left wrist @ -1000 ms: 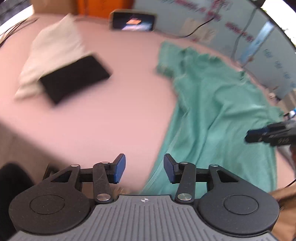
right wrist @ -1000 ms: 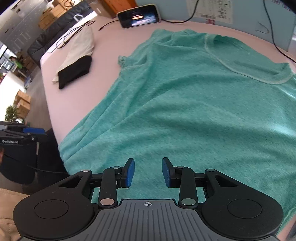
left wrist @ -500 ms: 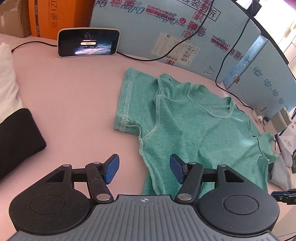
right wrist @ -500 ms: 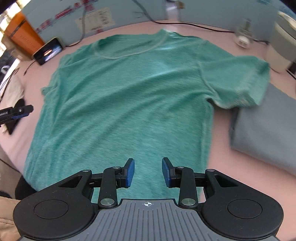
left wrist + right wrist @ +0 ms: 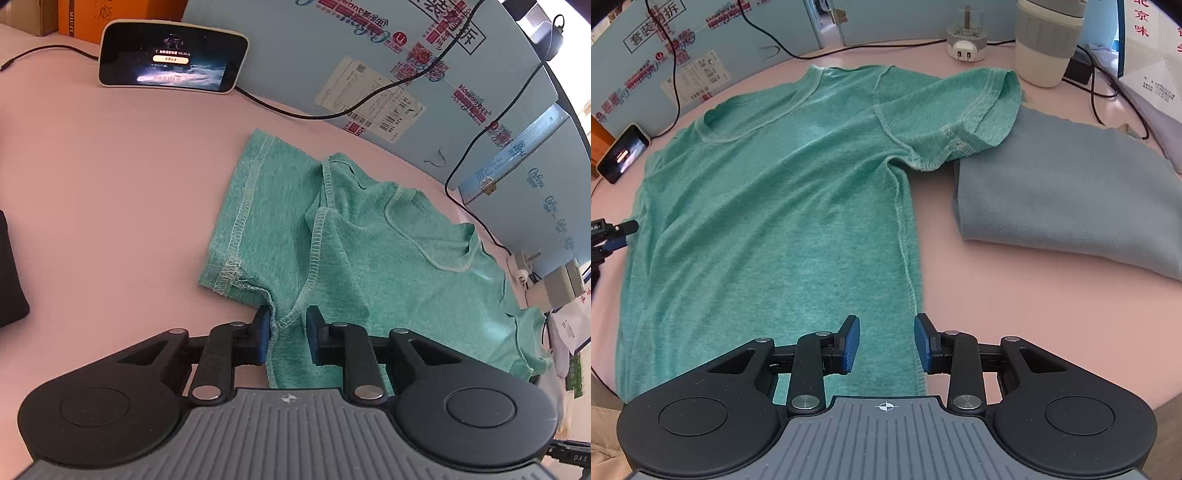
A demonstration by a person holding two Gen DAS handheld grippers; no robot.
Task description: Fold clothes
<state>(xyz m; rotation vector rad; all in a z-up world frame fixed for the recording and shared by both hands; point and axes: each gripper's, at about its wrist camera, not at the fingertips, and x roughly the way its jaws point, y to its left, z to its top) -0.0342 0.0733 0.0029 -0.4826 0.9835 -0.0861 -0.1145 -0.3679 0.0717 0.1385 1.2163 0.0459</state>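
T-shirt (image 5: 369, 258) underarm seam sits between your left fingers (image 5: 263, 334), which have just been closing but look not yet clamped. Right fingers (image 5: 851, 345) hover parted above the side seam, gripping nothing. Shirt lies spread on the pink tabletop (image 5: 110, 184), one sleeve overlapping the grey cloth (image 5: 1071, 192): placed for a lengthwise fold.

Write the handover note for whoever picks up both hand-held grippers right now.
Left hand-held gripper: jaws have just been closing around the green T-shirt at its armpit seam; grip not confirmed.
Right hand-held gripper: open, empty, above the shirt's opposite side seam.
Shirt lies flat on the pink table, one sleeve overlapping a folded blue-grey cloth.
Done: spread out.
Left: all folds.
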